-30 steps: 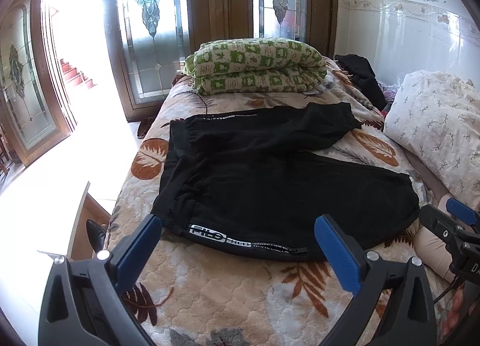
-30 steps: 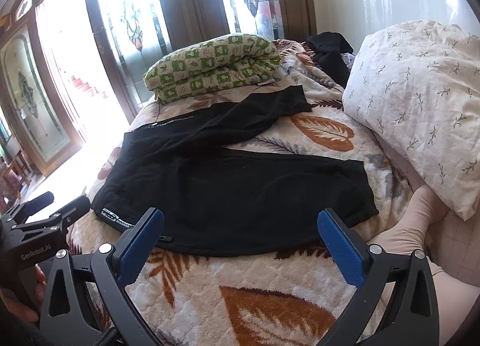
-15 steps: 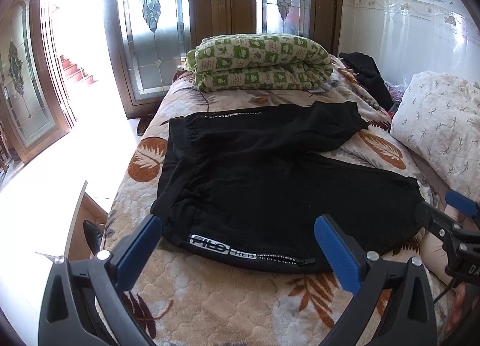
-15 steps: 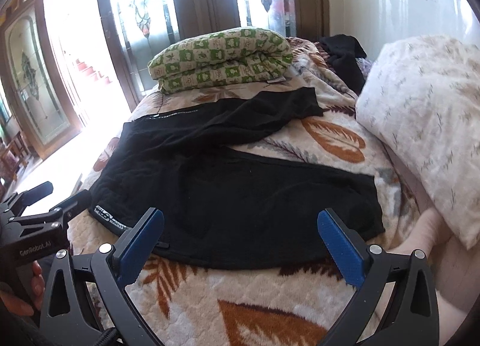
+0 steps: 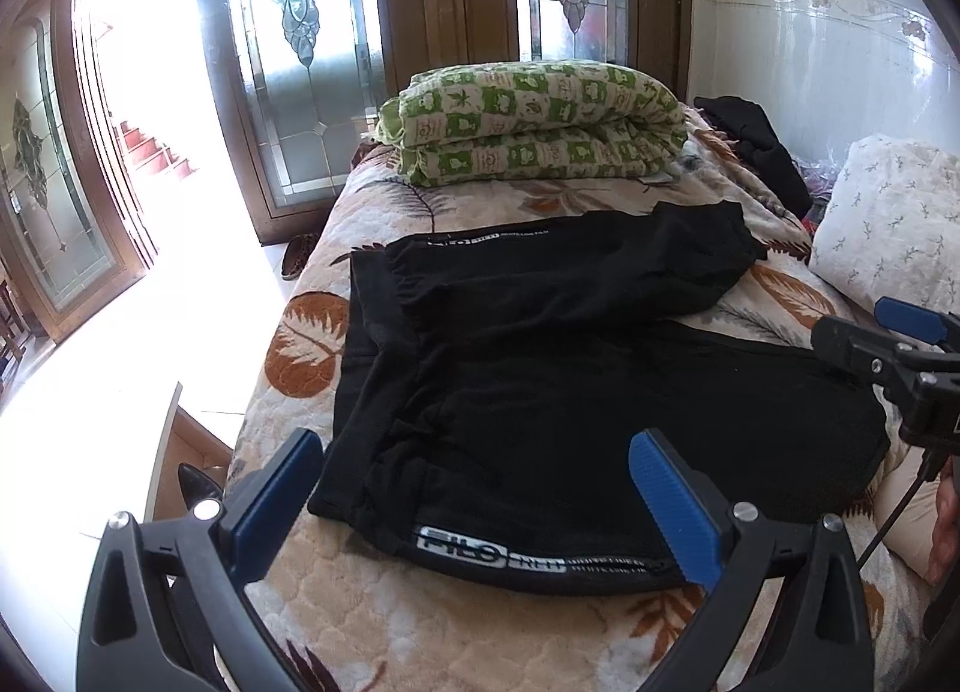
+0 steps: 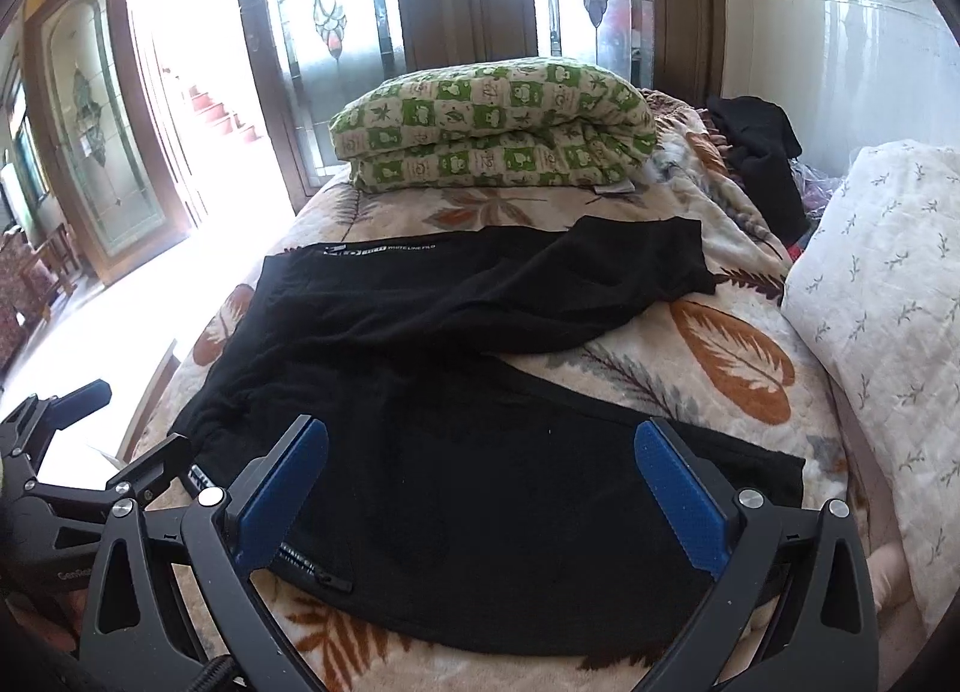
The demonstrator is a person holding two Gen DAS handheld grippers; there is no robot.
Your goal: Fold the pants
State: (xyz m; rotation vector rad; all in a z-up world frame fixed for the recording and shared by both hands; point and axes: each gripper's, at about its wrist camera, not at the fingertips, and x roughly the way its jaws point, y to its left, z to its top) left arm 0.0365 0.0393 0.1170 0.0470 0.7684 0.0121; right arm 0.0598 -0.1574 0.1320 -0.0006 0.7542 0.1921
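Black pants (image 5: pixel 540 392) (image 6: pixel 480 440) lie spread flat on the leaf-patterned bed cover, waistband to the left, one leg angled away toward the far right. White lettering runs along the near side seam (image 5: pixel 492 554). My left gripper (image 5: pixel 474 500) hovers open over the near waist end, its blue pads wide apart and holding nothing. My right gripper (image 6: pixel 480 488) is open above the near leg, close to its hem. Each gripper shows at the edge of the other's view, the right gripper (image 5: pixel 900 344) at the right and the left gripper (image 6: pixel 78 452) at the left.
A folded green-and-white quilt (image 5: pixel 534 128) lies at the far end of the bed. A white floral pillow (image 6: pixel 888 296) sits on the right, dark clothes (image 6: pixel 762 158) behind it. The bed's left edge (image 5: pixel 258 392) drops to the floor, beside glass doors.
Both grippers have moved forward and lower toward the pants, which now fill more of each view. The pants have not moved and both grippers stay open.
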